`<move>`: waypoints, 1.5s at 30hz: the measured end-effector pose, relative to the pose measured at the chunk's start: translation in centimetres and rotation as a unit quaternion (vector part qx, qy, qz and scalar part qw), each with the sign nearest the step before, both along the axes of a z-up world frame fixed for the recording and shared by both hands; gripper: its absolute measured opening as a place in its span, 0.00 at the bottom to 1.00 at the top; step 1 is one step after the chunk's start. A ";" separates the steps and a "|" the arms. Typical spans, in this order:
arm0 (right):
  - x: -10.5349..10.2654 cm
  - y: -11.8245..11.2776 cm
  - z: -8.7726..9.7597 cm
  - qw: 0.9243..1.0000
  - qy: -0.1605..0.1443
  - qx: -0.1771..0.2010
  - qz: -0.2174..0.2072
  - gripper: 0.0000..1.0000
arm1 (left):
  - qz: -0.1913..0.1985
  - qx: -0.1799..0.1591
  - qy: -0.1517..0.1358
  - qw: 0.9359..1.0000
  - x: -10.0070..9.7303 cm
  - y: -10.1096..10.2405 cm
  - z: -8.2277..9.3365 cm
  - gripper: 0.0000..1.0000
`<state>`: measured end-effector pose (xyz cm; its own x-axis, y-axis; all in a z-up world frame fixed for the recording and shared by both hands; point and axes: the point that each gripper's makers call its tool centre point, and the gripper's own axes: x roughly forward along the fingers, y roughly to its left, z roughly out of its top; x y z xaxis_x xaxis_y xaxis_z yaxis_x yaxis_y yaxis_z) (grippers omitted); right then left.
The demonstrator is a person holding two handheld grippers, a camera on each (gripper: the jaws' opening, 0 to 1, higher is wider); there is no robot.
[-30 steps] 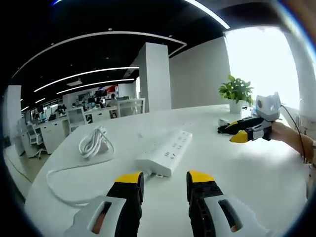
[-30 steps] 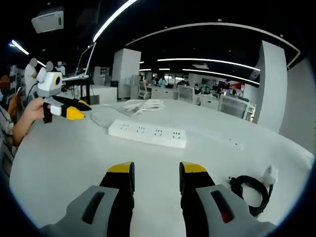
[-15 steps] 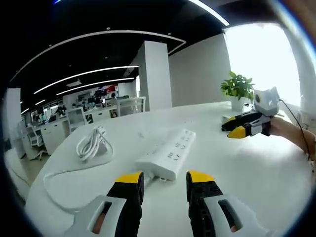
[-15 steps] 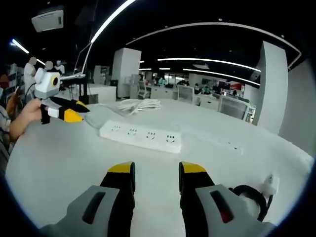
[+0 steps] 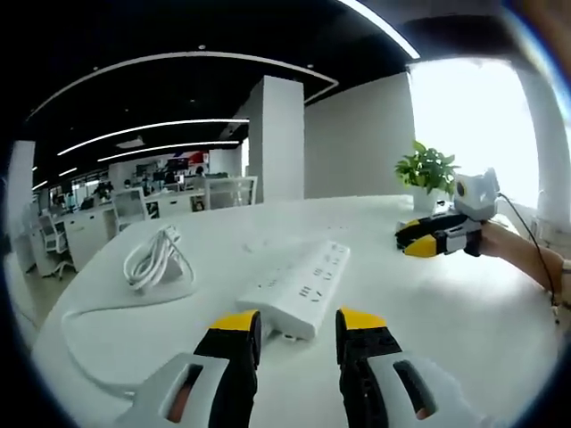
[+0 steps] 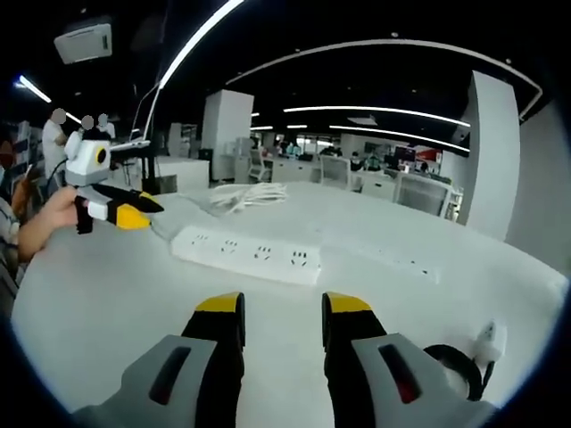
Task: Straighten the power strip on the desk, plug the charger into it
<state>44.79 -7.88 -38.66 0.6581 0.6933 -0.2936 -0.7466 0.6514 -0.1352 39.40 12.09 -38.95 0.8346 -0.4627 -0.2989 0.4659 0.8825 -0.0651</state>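
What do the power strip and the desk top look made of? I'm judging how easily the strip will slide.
Power strip: apparently white moulded plastic, smooth with a slight sheen, crisp edges. Desk: looks like a smooth white matte laminate or painted board, seamless; exact material unclear.

In the right gripper view the charger (image 6: 486, 341) and its black coiled cable (image 6: 453, 370) sat low right, partly hidden behind the right gripper (image 6: 281, 314); in the left gripper view the power strip (image 5: 297, 286) had its near end hidden behind the left gripper (image 5: 297, 326); its sockets were too small to read
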 end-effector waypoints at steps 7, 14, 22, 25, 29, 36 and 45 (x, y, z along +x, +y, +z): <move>1.0 0.5 -0.4 1.000 0.007 -0.002 0.002 0.33 | -0.011 -0.003 0.002 1.000 0.2 -0.7 -0.6 0.34; 2.3 0.8 -0.8 1.000 0.015 -0.004 0.003 0.32 | -0.017 -0.015 0.010 1.000 0.5 -0.9 -1.2 0.34; 3.3 1.3 -1.5 1.000 0.026 -0.004 0.004 0.32 | -0.015 -0.016 0.018 1.000 0.7 -0.5 -1.8 0.34; 3.7 1.7 -1.8 1.000 0.030 -0.002 0.007 0.32 | -0.017 -0.018 0.023 0.999 0.8 -0.6 -2.1 0.34; 4.4 2.2 -2.1 0.999 0.036 -0.006 0.011 0.31 | -0.020 -0.016 0.023 0.999 0.8 -0.8 -2.3 0.34; 4.9 2.7 -2.3 0.999 0.037 -0.008 0.017 0.31 | -0.020 -0.020 0.018 0.999 1.1 -0.8 -2.2 0.35; 5.5 2.7 -2.7 0.999 0.045 -0.009 0.025 0.30 | -0.027 -0.017 0.008 0.999 1.3 -1.3 -2.5 0.35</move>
<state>50.33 -5.16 -41.37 0.5933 0.7192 -0.3615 -0.7879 0.6110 -0.0774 40.67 10.81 -41.46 0.8036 -0.5164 -0.2959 0.5107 0.8536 -0.1025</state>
